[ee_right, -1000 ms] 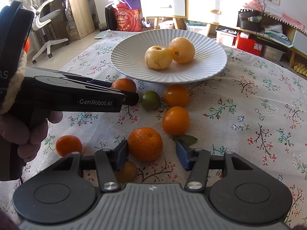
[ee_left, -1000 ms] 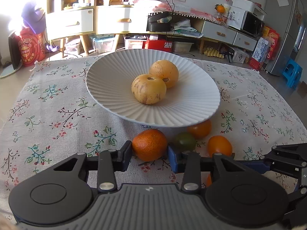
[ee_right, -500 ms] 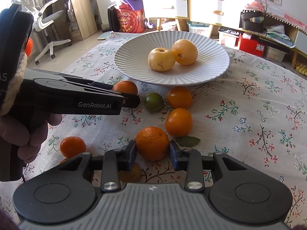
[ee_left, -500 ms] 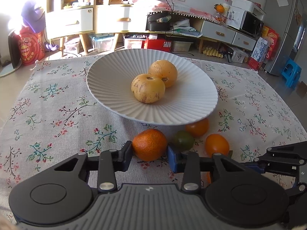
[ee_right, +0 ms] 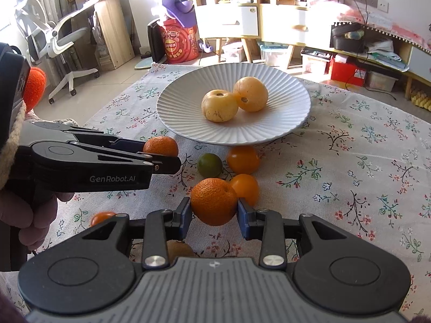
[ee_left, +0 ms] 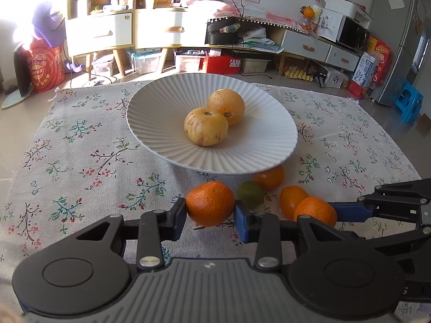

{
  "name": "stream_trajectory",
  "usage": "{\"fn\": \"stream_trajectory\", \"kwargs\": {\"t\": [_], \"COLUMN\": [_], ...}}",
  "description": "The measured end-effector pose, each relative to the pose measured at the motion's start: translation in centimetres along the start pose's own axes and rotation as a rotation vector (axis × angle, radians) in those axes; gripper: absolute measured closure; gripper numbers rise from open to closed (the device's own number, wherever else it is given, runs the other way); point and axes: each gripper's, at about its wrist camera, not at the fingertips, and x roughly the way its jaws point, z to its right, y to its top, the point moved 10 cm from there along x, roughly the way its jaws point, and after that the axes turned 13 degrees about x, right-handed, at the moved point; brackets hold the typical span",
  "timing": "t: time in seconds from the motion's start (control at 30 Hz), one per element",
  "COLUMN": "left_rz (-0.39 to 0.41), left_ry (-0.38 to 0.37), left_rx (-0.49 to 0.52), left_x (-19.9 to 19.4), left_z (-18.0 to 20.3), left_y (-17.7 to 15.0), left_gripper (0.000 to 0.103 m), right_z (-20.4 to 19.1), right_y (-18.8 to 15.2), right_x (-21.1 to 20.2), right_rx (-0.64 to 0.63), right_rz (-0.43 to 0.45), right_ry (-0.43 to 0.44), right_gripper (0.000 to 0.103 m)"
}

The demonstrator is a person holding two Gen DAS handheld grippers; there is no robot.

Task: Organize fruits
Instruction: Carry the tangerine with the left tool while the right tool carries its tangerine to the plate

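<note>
A white ribbed plate (ee_left: 258, 145) (ee_right: 282, 123) holds two yellow round fruits (ee_left: 206, 130) (ee_right: 219, 105). My left gripper (ee_left: 210, 212) is shut on a mandarin (ee_left: 210, 203), lifted just above the cloth in front of the plate; it shows from the side in the right wrist view (ee_right: 161, 156). My right gripper (ee_right: 214, 210) is shut on another mandarin (ee_right: 214, 200), also lifted, and it shows in the left wrist view (ee_left: 315, 211). A green lime (ee_right: 209, 164) and two orange fruits (ee_right: 243, 159) (ee_right: 246, 188) lie on the cloth.
A floral cloth (ee_right: 363, 161) covers the table. A small orange fruit (ee_right: 102, 216) and a brown fruit (ee_right: 179, 249) lie near the front left of the right gripper. Furniture and a chair stand beyond the table's far edge.
My right gripper has closed on its mandarin and lifted it. My left gripper, holding its mandarin, has risen slightly toward the plate.
</note>
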Motion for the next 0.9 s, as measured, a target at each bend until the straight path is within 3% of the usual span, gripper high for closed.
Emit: {"fn": "stream_trajectory", "kwargs": {"t": [0.5,0.9], "left_rz": [0.062,0.103], "left_ry": [-0.039,-0.028], "left_rx": [0.009,0.028], "left_x": [-1.5,0.7], "left_z": [1.3,1.9], "left_y": [2.2,5.1], "left_gripper": [0.065,0.065], "right_z": [2.4,3.7], "right_y": [3.7,7.0], "right_x": [-1.1,0.3], "right_rx": [0.072,0.112], "right_rz": [0.086,0.099], "right_ry": [-0.007,0.027], "right_gripper": [0.071,0.071]}}
